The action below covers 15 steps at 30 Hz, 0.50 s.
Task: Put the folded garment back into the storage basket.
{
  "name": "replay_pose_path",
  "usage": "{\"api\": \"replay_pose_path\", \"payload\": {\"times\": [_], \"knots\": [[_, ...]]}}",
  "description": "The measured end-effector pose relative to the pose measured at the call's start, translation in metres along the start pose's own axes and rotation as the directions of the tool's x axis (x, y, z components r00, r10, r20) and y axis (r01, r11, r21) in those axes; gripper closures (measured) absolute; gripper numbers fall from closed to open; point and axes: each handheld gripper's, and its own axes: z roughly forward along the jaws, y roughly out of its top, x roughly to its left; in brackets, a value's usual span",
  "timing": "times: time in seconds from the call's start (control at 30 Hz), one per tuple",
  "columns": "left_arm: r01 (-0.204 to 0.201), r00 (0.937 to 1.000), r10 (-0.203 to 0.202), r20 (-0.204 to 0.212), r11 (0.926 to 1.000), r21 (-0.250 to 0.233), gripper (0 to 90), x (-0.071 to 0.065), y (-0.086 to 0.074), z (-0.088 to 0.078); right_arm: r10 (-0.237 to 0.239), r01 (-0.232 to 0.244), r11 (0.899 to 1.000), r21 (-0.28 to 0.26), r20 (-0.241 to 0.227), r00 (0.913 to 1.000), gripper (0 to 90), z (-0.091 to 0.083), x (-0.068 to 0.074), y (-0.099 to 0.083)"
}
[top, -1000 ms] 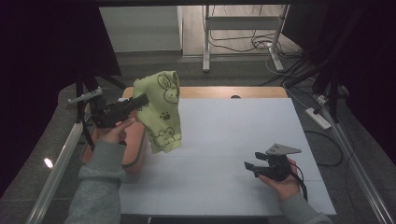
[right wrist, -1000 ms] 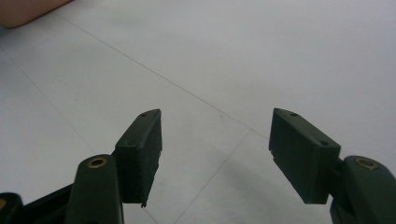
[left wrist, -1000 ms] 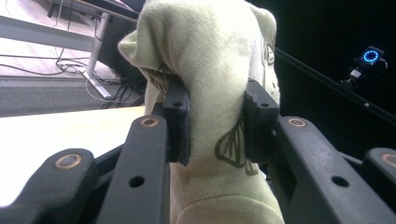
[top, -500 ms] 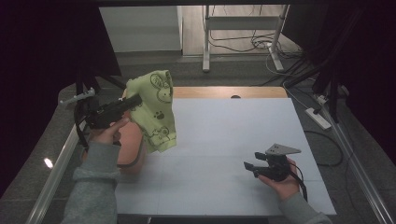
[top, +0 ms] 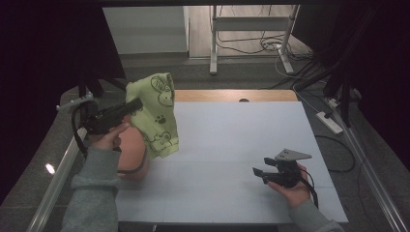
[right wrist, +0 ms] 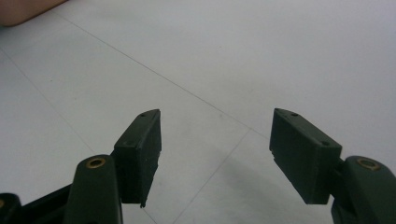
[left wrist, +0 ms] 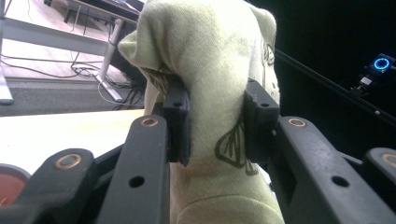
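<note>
The green cloth [top: 157, 115] with cartoon animals hangs in the air above the left edge of the white table [top: 232, 145]; part of it hangs over the reddish bowl [top: 131, 154]; the left gripper [top: 135, 105] squeezes a thick fold of it, its jaws partly closed on the cloth [left wrist: 215, 107]; that arm is bent and raised; the cloth has swung a little left since before; the right gripper [top: 257, 173] rests low over the table, far right of the cloth, jaws wide apart and empty [right wrist: 215, 154]; it has not moved.
</note>
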Motion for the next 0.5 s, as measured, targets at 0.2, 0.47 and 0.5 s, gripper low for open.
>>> {"api": "replay_pose_path", "payload": {"times": [0.2,0.47,0.5], "knots": [[0.0,1.0,0.0,-0.008,1.0,-0.005,67.3,0.0003,0.0003,-0.0047,0.0,0.0,1.0,0.0,0.0,1.0,35.2,0.0003,0.0003,0.0],[-0.009,0.9998,0.009,-0.019,0.9999,0.008,67.3,-0.0024,0.0017,-0.0068,0.009,-0.009,1.0,-0.005,0.006,0.9999,35.2,-0.0014,0.0005,0.0001],[-0.011,0.9997,0.012,-0.019,0.9999,0.011,67.3,-0.0027,0.0019,-0.0071,0.01,-0.01,1.0,-0.005,0.007,0.9999,35.2,-0.0019,0.0007,0.0001]]}}
